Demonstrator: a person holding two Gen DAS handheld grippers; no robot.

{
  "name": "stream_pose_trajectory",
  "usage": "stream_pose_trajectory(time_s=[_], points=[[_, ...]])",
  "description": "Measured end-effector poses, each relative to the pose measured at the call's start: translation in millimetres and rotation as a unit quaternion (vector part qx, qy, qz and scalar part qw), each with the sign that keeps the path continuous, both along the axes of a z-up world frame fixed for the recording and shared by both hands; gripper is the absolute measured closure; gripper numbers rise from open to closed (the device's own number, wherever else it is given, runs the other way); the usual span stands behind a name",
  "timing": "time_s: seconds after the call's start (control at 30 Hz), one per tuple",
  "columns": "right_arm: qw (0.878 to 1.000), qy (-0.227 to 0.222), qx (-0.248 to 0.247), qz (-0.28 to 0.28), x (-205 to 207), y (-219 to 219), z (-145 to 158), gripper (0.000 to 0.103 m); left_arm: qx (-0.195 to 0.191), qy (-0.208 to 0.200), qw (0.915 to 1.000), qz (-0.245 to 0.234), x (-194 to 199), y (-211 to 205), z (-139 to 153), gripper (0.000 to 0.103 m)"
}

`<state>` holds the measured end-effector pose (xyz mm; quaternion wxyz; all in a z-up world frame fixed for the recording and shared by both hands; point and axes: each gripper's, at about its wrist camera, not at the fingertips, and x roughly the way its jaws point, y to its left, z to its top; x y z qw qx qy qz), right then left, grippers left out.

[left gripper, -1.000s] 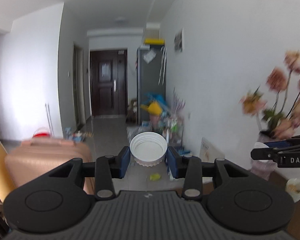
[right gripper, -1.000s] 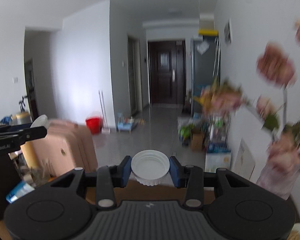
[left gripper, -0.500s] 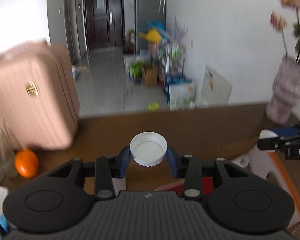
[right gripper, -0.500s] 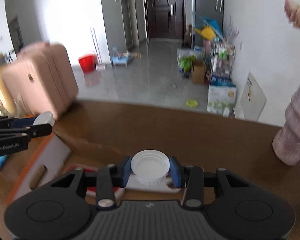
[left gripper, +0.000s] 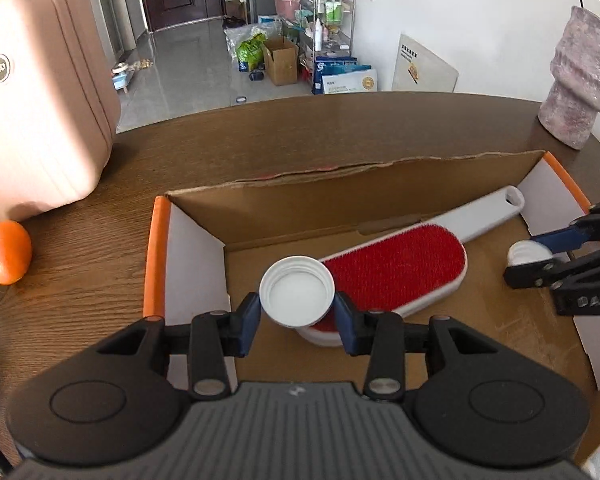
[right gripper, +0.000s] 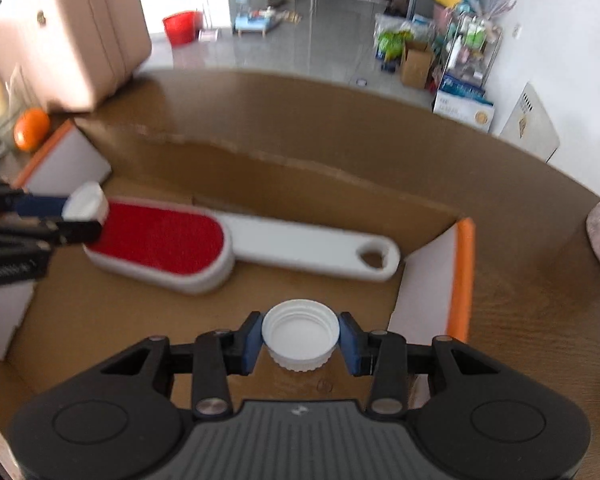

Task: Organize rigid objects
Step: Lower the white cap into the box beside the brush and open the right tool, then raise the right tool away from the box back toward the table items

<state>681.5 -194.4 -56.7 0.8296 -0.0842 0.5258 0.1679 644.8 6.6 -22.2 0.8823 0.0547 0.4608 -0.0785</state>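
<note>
Left wrist view: the left gripper (left gripper: 297,316) is clamped on a white screw cap (left gripper: 296,297), its blue pads pressing the cap's sides and the open, threaded side facing the camera. The cap hangs over the left part of an open cardboard box (left gripper: 340,196) with orange-edged white flaps, standing on a brown wooden tabletop (left gripper: 99,240). Inside the box a white lint brush (left gripper: 396,268) with a red pad lies diagonally, its handle toward the far right corner. At the right edge the right gripper (left gripper: 540,254) shows side-on, holding a second white cap (left gripper: 526,254). An orange (left gripper: 6,258) sits on the tabletop left of the box, a pink suitcase (left gripper: 39,96) behind it, and a mauve vase (left gripper: 580,80) at the far right.

Right wrist view: the right gripper (right gripper: 300,342) is closed on its white cap (right gripper: 300,338), open side up, over the box floor (right gripper: 139,320) near the right flap. The lint brush (right gripper: 235,246) lies beyond it, red pad to the left. The left gripper (right gripper: 73,216) enters from the left, its cap (right gripper: 84,202) above the brush's red end.
</note>
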Motion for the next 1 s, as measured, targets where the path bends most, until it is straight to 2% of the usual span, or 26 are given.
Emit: stream_pose_trajectory(time_s=[0.13,0.23,0.3,0.33,0.37,0.43,0.57,0.63,0.8,0.9,0.93,1.0], points=[[1.0,0.006,-0.002,0.002,5,3,-7,0.064,-0.003,0.012,0.9999,-0.009,1,2,7,0.063],[1.0,0.006,0.003,-0.002,6,-1,-7,0.063,0.015,0.029,0.9994,-0.012,0,2,2,0.062],[1.0,0.006,0.006,-0.002,7,-1,-6,0.06,0.028,0.022,0.9992,-0.016,-4,1,-1,0.062],[1.0,0.007,0.007,0.0,7,-1,-7,0.059,0.035,0.022,0.999,-0.016,-4,-2,-2,0.057],[1.0,0.007,0.006,0.002,7,0,-6,0.056,0.031,0.025,0.9991,-0.016,-5,-4,-1,0.043],[1.0,0.004,0.001,0.002,5,3,-4,0.051,0.019,0.031,0.9991,-0.021,-4,-7,-1,0.032],[1.0,-0.015,0.001,0.006,-2,7,12,0.033,0.025,0.041,0.9987,-0.017,-4,-11,2,0.031],[1.0,-0.019,0.002,0.004,-3,6,17,0.032,0.017,0.045,0.9987,-0.014,-6,-11,8,0.03],[0.999,-0.043,0.003,-0.002,-25,1,56,0.03,0.014,0.026,0.9995,-0.009,-24,-8,37,0.029],[0.998,-0.063,0.005,-0.007,-42,-2,84,0.03,0.009,0.007,0.9999,-0.006,-40,-6,66,0.028],[0.998,-0.063,0.005,-0.007,-42,-2,84,0.03,0.008,-0.001,1.0,-0.006,-47,-6,77,0.028],[0.996,-0.091,0.005,-0.009,-65,-6,121,0.03,0.006,-0.019,0.9998,-0.005,-62,-5,100,0.028]])
